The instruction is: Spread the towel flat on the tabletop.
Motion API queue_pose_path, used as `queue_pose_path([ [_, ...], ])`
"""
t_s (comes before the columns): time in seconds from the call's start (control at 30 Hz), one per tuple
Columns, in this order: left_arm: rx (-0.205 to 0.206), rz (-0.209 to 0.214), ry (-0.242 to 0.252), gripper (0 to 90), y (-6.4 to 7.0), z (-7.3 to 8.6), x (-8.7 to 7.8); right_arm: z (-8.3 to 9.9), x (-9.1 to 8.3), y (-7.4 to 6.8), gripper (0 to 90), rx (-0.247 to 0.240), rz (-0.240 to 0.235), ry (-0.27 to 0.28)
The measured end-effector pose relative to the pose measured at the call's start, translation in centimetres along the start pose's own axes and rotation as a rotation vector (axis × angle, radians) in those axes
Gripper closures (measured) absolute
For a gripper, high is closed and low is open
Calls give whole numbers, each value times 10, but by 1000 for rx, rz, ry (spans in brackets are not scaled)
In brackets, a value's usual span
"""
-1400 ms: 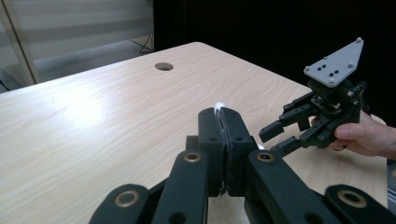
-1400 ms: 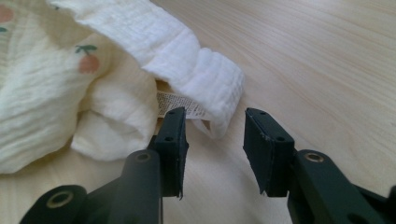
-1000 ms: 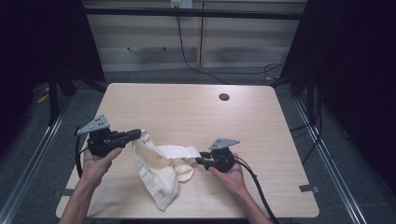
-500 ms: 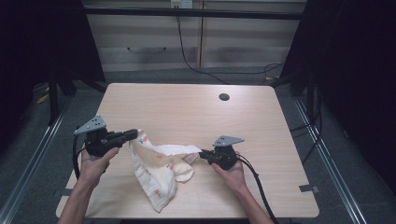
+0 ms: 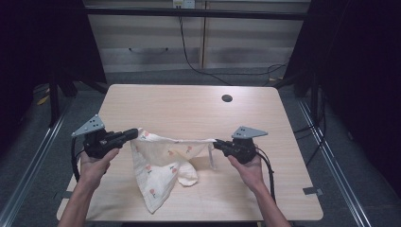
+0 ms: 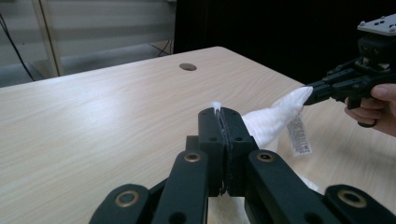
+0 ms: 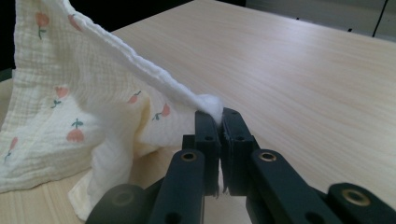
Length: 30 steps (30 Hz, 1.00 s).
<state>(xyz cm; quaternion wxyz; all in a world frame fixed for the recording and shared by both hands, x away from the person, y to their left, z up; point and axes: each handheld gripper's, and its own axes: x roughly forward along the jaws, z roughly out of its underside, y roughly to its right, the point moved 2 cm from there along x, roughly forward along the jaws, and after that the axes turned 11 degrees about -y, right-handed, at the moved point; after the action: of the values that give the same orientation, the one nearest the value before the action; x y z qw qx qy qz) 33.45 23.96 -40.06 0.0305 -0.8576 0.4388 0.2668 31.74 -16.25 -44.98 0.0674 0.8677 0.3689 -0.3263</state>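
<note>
Both grippers, left [image 5: 134,134] and right [image 5: 217,143], clamp only slivers of the cloth [image 5: 161,165] stretched above the table's [image 5: 189,109] near edge; harder pulling could likely tug a corner free.

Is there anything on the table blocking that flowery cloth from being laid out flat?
Nothing visible does. The cloth hangs stretched between the left hand-held gripper and the right hand-held gripper, each shut on a corner. The table around it is bare wood, apart from a small round hole near the far edge, well away from the cloth.
</note>
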Motion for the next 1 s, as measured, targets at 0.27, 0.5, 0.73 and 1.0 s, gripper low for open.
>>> queue_pose_path([
  [0.27,47,19,51,887,12,-18,-5,-18,-37,3,872,-18,23,30],
  [0.5,77,20,86,887,20,-33,-7,-31,-63,4,874,-30,44,60],
  [0.73,105,25,127,887,29,-42,-9,-41,-83,8,875,-30,50,88],
  [1.0,117,34,160,887,34,-50,-12,-50,-103,5,875,-48,63,111],
])
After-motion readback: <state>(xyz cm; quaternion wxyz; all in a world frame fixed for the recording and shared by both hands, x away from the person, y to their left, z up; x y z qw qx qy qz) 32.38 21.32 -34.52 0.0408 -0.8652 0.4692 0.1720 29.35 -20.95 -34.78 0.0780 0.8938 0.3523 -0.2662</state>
